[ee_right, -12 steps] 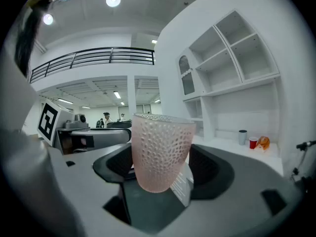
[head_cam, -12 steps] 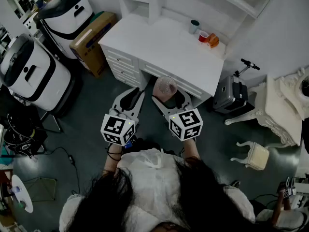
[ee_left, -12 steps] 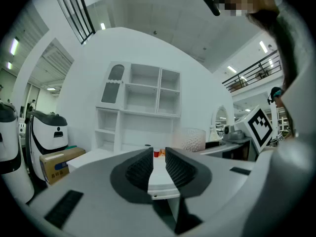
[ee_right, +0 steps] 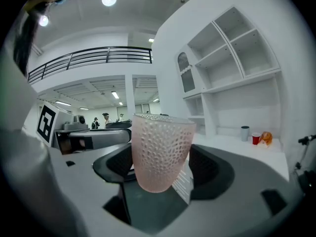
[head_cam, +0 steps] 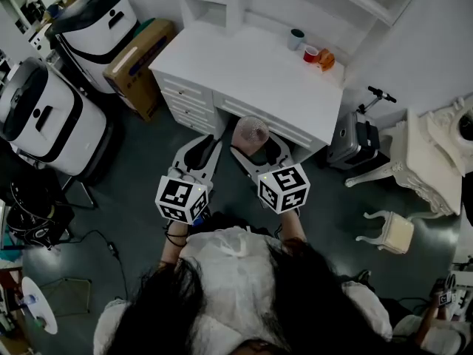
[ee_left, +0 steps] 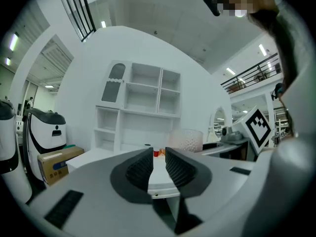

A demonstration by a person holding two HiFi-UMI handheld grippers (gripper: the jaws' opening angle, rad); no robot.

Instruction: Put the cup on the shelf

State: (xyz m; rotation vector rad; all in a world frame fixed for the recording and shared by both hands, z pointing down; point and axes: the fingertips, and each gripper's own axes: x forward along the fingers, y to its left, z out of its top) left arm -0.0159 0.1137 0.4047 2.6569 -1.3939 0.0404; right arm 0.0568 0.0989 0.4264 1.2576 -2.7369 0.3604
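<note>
My left hand-held gripper [ee_left: 158,158] clenched, empty, short of surface [head_cam: 236,65]. My right hand-held gripper [ee_right: 161,164] grasping cup [ee_right: 160,142], also short of surface; shelf [ee_right: 242,78] above it. Risk I see: tapered cup slipping, rim clipping shelf edge.

Cup [head_cam: 251,130] in right gripper [head_cam: 256,145] edges a bit up-left in head view, twd the desk [head_cam: 236,72] front. Stool [head_cam: 390,232] drifts slightly up, round white thing [head_cam: 38,306] at bottom left slides lower.
</note>
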